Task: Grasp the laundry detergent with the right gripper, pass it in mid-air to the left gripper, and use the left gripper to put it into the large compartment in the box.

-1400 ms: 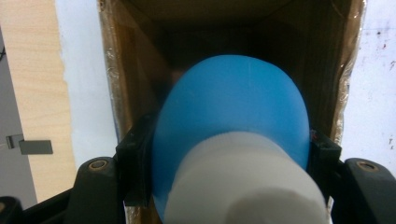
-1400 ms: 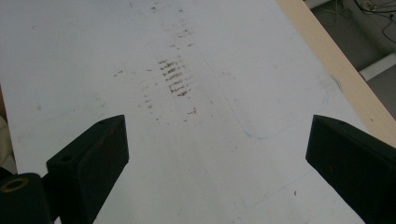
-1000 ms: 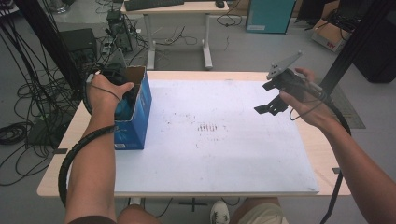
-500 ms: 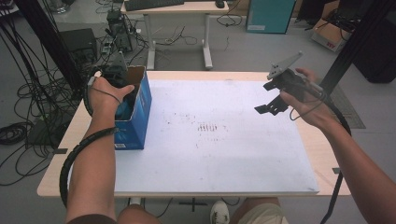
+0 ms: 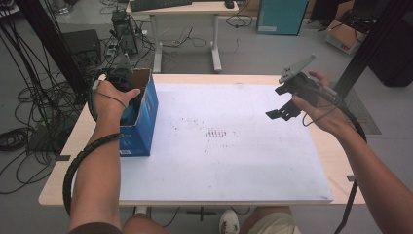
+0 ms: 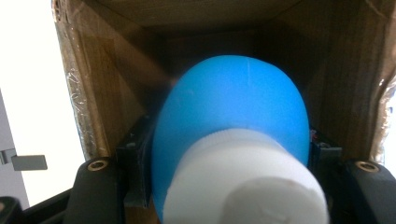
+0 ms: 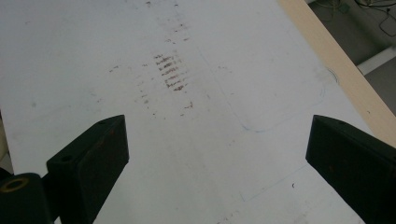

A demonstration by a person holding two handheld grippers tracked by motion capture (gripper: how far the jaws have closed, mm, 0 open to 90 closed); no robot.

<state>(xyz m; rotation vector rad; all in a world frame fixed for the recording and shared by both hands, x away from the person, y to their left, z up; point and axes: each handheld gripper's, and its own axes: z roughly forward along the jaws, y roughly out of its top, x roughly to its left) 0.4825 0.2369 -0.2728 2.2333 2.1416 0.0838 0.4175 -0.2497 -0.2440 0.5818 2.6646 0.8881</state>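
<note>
Two black jaws of the left gripper point(image 6: 229, 186) clamp a smooth, rounded blue plastic bottle point(image 6: 233, 121) by its sides; its ribbed white screw cap point(image 6: 245, 186) points back at the camera, blurred by closeness. The bottle sits inside a cardboard box point(image 6: 102, 88), whose raw brown inner walls are creased, with clear tape glinting along the cut edges. In the high view the left gripper point(image 5: 127, 92) reaches down into the open top of this box point(image 5: 141, 126), which is glossy blue outside and stands upright at the left edge of the table point(image 5: 204, 78), with the left hand point(image 5: 111, 100) wrapped round the tool.

The right gripper point(image 7: 215, 154) has its blocky matte jaws spread wide with nothing between them; below lies a flat white sheet point(image 7: 93, 56), scuffed with short brownish streaks and faint pen outlines. In the high view the right gripper point(image 5: 282, 111) hangs above the sheet point(image 5: 234, 165) near the right side, well apart from the box. The table's pale wooden rim frames the sheet.
</note>
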